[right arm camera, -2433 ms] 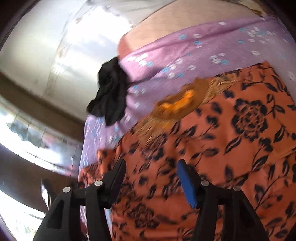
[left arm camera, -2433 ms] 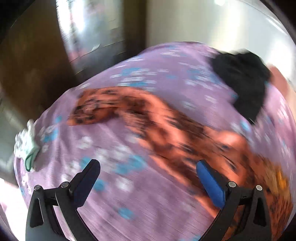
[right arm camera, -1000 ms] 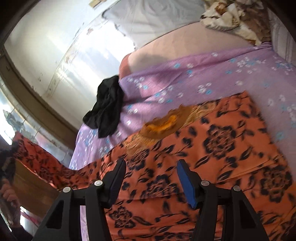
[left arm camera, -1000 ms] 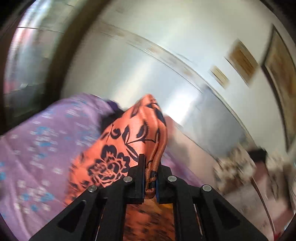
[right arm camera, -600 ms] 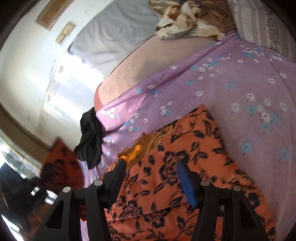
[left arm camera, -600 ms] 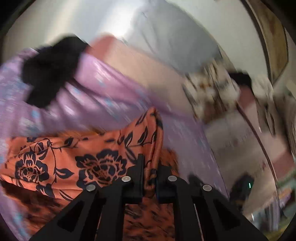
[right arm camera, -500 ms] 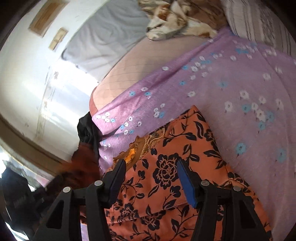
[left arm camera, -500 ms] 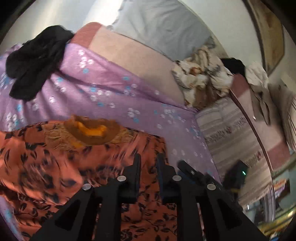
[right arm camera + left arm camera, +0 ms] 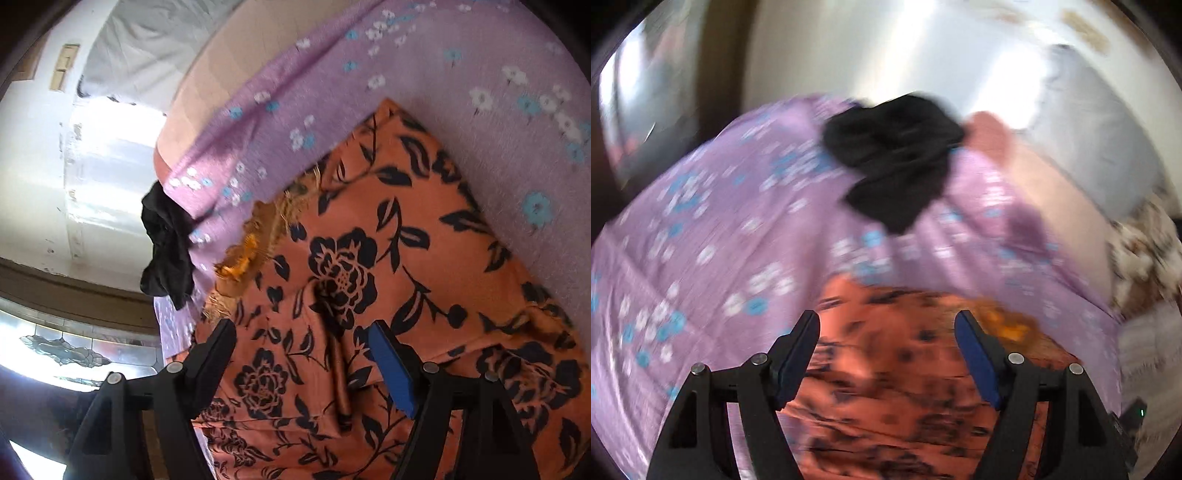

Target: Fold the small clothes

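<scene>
The left hand-held gripper (image 9: 886,356) stands wide open with nothing between its blue pads, poised just above the near part of the orange floral garment (image 9: 905,387). That view is smeared by motion, so whether the tips touch cloth cannot be told. The right hand-held gripper (image 9: 301,363) is likewise spread wide and empty, hanging over the same orange floral garment (image 9: 369,295), which lies on the purple flowered bedsheet (image 9: 443,74) with one side seemingly doubled over, a lengthwise crease running between the fingers toward 12 o'clock. Its embroidered golden neckline (image 9: 255,240) sits at about 11 o'clock of the right gripper. Farther out, at 10 o'clock, a crumpled black garment (image 9: 166,251) waits near the bed's edge; from the left gripper it lies at 12 o'clock.

The fold appears partway done. Next, probably, a free edge must be pinched and carried across, kept flat so the layers do not bunch.
</scene>
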Available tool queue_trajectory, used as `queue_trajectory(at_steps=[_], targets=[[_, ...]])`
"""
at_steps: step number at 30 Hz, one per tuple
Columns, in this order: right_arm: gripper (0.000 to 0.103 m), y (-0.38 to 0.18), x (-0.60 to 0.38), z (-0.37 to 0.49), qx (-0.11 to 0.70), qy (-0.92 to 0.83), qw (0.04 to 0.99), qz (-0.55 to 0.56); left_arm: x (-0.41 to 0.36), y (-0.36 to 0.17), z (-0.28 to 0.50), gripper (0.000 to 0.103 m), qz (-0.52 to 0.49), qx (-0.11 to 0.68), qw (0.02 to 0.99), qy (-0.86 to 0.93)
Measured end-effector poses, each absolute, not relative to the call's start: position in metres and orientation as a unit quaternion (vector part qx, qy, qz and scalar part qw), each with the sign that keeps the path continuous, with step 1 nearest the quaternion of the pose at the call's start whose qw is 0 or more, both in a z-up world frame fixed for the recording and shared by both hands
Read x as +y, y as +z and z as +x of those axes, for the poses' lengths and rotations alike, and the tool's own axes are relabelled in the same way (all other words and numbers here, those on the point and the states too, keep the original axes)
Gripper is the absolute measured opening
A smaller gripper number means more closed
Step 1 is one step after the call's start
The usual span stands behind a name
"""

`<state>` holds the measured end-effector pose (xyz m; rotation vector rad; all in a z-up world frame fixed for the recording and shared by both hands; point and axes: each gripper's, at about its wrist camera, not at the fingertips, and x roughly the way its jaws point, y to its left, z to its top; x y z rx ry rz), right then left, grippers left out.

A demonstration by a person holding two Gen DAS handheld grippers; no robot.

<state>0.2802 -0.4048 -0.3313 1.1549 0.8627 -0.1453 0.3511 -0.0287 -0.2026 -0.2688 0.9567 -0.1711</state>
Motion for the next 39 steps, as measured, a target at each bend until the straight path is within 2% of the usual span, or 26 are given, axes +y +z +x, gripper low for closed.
queue_trajectory(at_steps=[6, 8, 10, 11, 12, 13, 19, 22, 26, 30, 32, 33, 35, 36, 39], targets=[[0.07, -0.35, -0.384, 0.308, 0.416, -0.074, 0.766, 0.484, -0.006, -0.238, 0.364, 0.075, -0.112, 0.513, 0.851, -0.018], [0.056, -0.347, -0.371, 0.318, 0.428, -0.064, 0.781, 0.451, -0.005, -0.246, 0.366, 0.075, -0.105, 0.524, 0.845, -0.011], [0.027, -0.344, -0.35, 0.329, 0.454, -0.054, 0.793, 0.403, 0.0, -0.253, 0.369, 0.075, -0.102, 0.535, 0.839, -0.008], [0.021, -0.341, -0.341, 0.333, 0.463, -0.052, 0.8, 0.378, 0.001, -0.255, 0.368, 0.075, -0.099, 0.539, 0.837, -0.008], [0.008, -0.337, -0.332, 0.335, 0.468, -0.055, 0.808, 0.353, 0.001, -0.257, 0.37, 0.075, -0.097, 0.541, 0.835, -0.008], [0.007, -0.329, -0.322, 0.335, 0.469, -0.06, 0.821, 0.321, 0.001, -0.258, 0.371, 0.075, -0.094, 0.542, 0.835, -0.008], [0.007, -0.262, -0.341, 0.31, 0.359, -0.142, 0.884, 0.263, -0.022, -0.262, 0.365, 0.075, -0.054, 0.543, 0.838, -0.022], [0.007, -0.259, -0.381, 0.294, 0.323, -0.206, 0.881, 0.277, -0.049, -0.273, 0.36, 0.075, -0.009, 0.553, 0.833, -0.037], [0.011, -0.293, -0.429, 0.289, 0.328, -0.174, 0.848, 0.377, -0.082, -0.278, 0.35, 0.075, 0.032, 0.55, 0.832, -0.066], [0.017, -0.31, -0.438, 0.298, 0.383, -0.192, 0.819, 0.381, -0.108, -0.271, 0.338, 0.076, 0.082, 0.519, 0.847, -0.081], [0.024, -0.306, -0.448, 0.29, 0.371, -0.2, 0.818, 0.392, -0.116, -0.275, 0.335, 0.076, 0.104, 0.514, 0.848, -0.081], [0.032, -0.303, -0.454, 0.284, 0.359, -0.21, 0.818, 0.397, -0.119, -0.279, 0.335, 0.076, 0.114, 0.516, 0.845, -0.082], [0.059, -0.293, -0.462, 0.274, 0.326, -0.245, 0.821, 0.401, -0.123, -0.284, 0.336, 0.076, 0.126, 0.522, 0.839, -0.081], [0.067, -0.289, -0.463, 0.268, 0.309, -0.255, 0.825, 0.398, -0.124, -0.288, 0.337, 0.076, 0.13, 0.526, 0.837, -0.079], [0.064, -0.267, -0.452, 0.262, 0.278, -0.233, 0.86, 0.36, -0.122, -0.29, 0.337, 0.076, 0.129, 0.528, 0.836, -0.077]])
